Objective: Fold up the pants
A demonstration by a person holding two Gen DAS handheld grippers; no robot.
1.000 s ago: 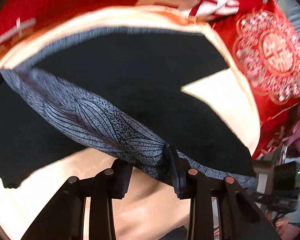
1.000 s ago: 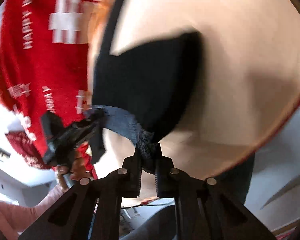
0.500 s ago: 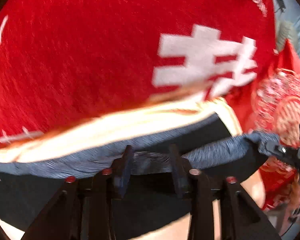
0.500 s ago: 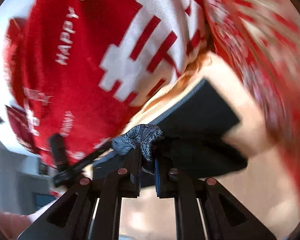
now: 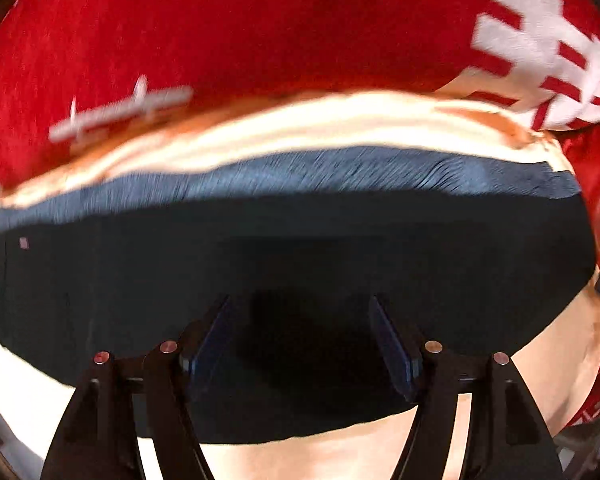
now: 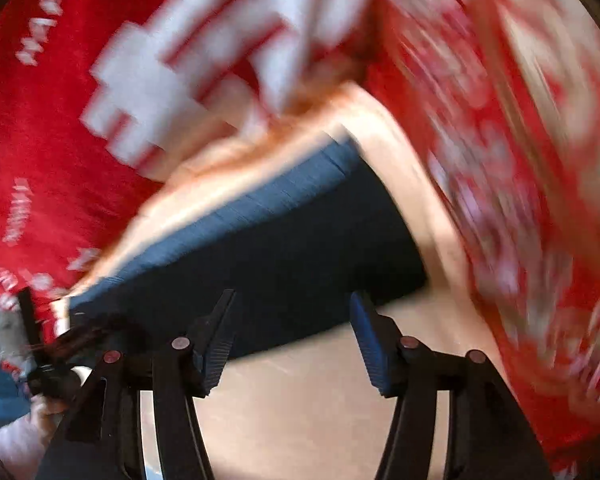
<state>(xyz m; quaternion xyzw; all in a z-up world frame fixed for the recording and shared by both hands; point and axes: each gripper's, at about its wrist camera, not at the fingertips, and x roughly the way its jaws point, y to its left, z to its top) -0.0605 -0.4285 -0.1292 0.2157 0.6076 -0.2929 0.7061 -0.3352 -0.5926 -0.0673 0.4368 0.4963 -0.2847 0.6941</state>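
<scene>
Pants (image 5: 284, 264) released onto cream sheet (image 5: 300, 136), both grippers' jaws opening, empty.

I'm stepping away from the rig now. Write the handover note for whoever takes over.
Left gripper: jaws opening, nothing pinched, right above the pants.
Right gripper: jaws opening, empty, over the pants' near edge.
Pants: dark, lying folded on the cream sheet, ribbed waistband along the far side, next to the red blanket.
Done: this fold is laid and released.
Left: check edges; fold again if a smaller bundle is wanted.
</scene>
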